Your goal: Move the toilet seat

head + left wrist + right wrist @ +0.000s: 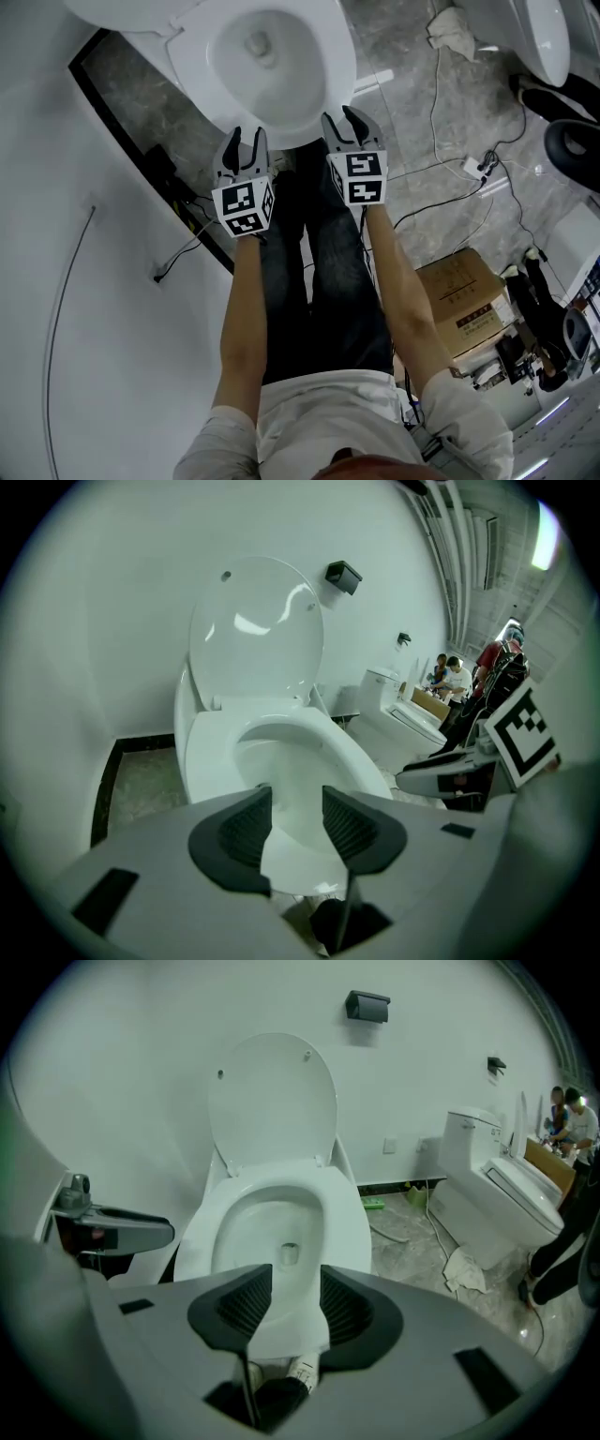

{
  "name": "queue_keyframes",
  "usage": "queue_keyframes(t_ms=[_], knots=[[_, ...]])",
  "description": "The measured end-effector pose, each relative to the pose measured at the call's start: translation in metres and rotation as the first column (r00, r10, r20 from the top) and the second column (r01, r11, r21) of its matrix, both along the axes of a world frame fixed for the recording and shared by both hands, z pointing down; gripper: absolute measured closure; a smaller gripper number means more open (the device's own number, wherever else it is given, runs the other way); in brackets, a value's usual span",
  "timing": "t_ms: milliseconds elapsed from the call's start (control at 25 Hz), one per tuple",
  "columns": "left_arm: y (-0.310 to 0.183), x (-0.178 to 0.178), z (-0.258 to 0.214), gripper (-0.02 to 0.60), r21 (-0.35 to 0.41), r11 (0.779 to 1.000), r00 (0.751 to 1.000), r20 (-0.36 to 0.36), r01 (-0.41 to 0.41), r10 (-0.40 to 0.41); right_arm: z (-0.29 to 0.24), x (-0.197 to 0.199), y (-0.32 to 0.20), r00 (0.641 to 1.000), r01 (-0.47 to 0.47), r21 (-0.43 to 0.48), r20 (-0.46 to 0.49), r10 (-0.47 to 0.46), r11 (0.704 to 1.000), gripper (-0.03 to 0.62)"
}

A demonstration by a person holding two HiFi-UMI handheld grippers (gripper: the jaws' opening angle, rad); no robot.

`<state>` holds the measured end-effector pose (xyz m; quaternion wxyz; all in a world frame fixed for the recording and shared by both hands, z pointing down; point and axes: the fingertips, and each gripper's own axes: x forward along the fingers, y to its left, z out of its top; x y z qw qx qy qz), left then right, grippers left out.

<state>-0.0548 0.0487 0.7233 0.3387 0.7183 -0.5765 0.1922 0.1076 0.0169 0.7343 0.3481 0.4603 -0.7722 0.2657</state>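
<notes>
The white toilet seat (330,66) lies down on the bowl, and the lid (255,635) stands upright against the wall. In the head view both grippers hang side by side at the bowl's front edge. My left gripper (246,142) is at the front left of the rim, its jaws apart. My right gripper (347,122) is at the front right, jaws also apart. In the left gripper view the seat's front edge (361,761) shows through the gap of the left gripper (297,799), with no pad pressing on it. The right gripper (295,1279) likewise frames the seat (349,1218) untouched.
A second toilet (497,1194) stands to the right, with a rag (450,28) and cables (441,122) on the grey floor between. A cardboard box (464,300) sits at the right. A black skirting strip (141,150) runs along the white wall on the left. People (459,677) stand far back.
</notes>
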Motion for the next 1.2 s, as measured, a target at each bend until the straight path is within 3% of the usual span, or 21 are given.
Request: queue_keyframes(t_ms=[440,800,1200], knots=[[0.004,-0.014,0.044,0.276,-0.105,0.988,0.994,0.004,0.110,-0.110,0.040,0.014,-0.005,0.999,-0.042,-0.059,-0.025,0.040,0.997,0.312],[0.005,-0.026,0.070,0.195,-0.170,0.966,0.980,0.017,0.197,-0.197,0.065,0.021,-0.011,0.995,-0.095,-0.118,-0.029,0.092,0.988,0.253],[0.008,-0.029,0.089,0.146,-0.231,0.942,0.968,-0.011,0.243,-0.252,0.088,0.026,-0.013,0.989,-0.148,-0.198,-0.002,0.151,0.969,0.207]])
